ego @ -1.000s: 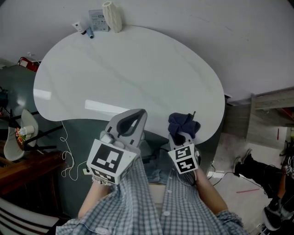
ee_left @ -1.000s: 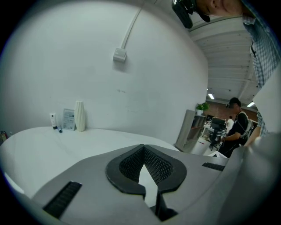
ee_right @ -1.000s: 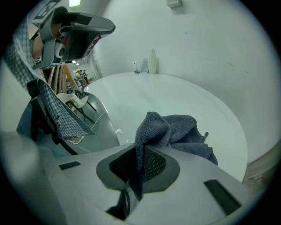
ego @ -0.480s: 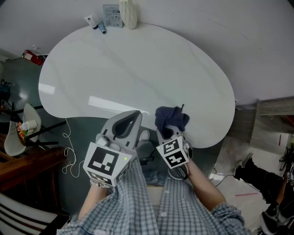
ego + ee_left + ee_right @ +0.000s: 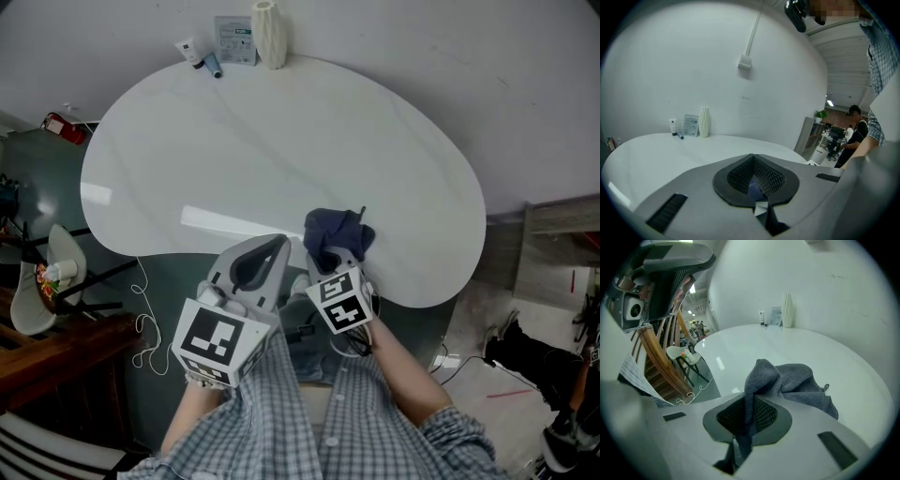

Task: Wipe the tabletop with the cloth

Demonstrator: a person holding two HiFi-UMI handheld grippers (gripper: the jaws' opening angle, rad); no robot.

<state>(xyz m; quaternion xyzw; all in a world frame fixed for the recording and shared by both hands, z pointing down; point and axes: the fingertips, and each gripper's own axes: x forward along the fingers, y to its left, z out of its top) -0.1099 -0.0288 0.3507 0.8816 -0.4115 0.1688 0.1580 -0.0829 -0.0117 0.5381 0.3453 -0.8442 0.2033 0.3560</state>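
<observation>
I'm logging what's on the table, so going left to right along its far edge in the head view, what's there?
White tube → blue pen → flat packet → white ribbed vase.

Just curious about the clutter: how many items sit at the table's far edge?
4, clustered together: a white ribbed vase, a card beside it, a small white tube and a blue pen. More could hide behind them.
</observation>
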